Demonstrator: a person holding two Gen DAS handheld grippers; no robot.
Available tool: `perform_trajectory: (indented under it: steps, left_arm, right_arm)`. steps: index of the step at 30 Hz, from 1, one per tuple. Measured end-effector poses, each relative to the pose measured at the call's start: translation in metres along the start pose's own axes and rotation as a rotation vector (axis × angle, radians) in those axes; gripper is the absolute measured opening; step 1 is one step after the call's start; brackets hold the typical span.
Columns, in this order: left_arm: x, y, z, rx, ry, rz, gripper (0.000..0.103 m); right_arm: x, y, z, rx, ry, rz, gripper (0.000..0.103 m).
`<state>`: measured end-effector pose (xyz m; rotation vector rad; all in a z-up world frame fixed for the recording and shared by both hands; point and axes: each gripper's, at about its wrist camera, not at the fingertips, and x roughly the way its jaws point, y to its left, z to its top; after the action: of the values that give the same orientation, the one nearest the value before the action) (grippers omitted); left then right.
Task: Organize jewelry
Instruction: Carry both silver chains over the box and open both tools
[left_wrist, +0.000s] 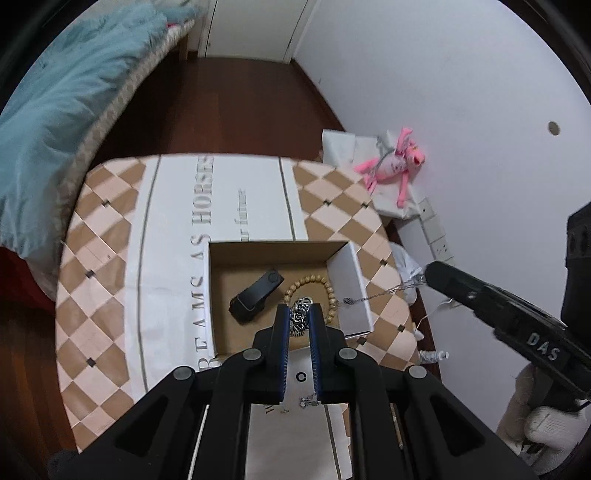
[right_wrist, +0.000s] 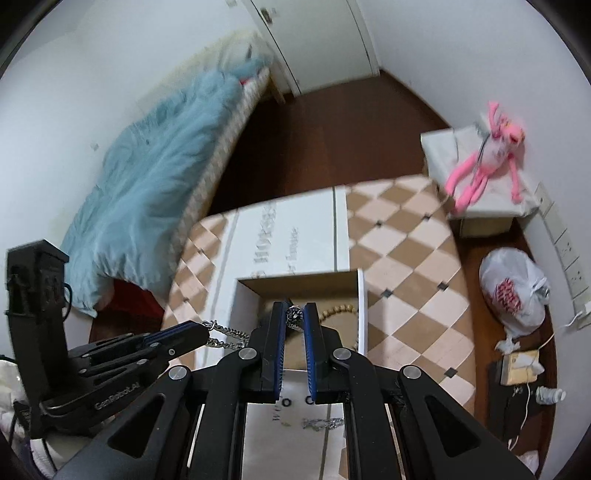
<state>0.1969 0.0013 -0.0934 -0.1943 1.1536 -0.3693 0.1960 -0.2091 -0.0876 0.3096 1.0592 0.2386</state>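
Observation:
My left gripper (left_wrist: 299, 308) is shut on a chunky silver chain (left_wrist: 301, 317) above an open cardboard box (left_wrist: 277, 246). The box holds a wooden bead bracelet (left_wrist: 314, 283) and a black flat item (left_wrist: 256, 295). At the right of the same view, my right gripper (left_wrist: 430, 271) pinches a thin silver chain (left_wrist: 384, 291) that sags toward the box. In the right wrist view my right gripper (right_wrist: 294, 306) is shut on a round silver ornament (right_wrist: 294, 314). A silver chain (right_wrist: 225, 338) runs from there to my left gripper (right_wrist: 205, 330). I cannot tell if it is one piece.
The box sits on a table with a checkered cloth (left_wrist: 103, 240). A small loose chain (right_wrist: 323, 422) lies on white card near me. A pink plush toy (right_wrist: 487, 158), a plastic bag (right_wrist: 513, 291), a bed with a blue blanket (right_wrist: 155, 177) and a gloved hand (left_wrist: 546, 424) surround it.

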Motion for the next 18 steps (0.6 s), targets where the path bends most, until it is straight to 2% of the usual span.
perform_trajectory:
  steps: [4, 9, 15, 18]
  left_arm:
    - [0.033, 0.008, 0.003, -0.028, 0.073, -0.003, 0.008]
    - [0.063, 0.017, 0.011, -0.052, 0.139, -0.002, 0.008]
    - [0.070, 0.029, 0.027, -0.103, 0.160, 0.073, 0.009]
    - [0.067, 0.031, 0.030, -0.107, 0.153, 0.120, 0.009]
  right_arm:
    - [0.038, -0.012, 0.000, 0.007, 0.084, -0.024, 0.010]
    - [0.057, -0.021, 0.003, 0.020, 0.115, -0.039, 0.010]
    - [0.070, -0.020, 0.012, -0.001, 0.151, -0.046, 0.011]
    - [0.087, -0.022, 0.015, 0.002, 0.223, -0.047, 0.011]
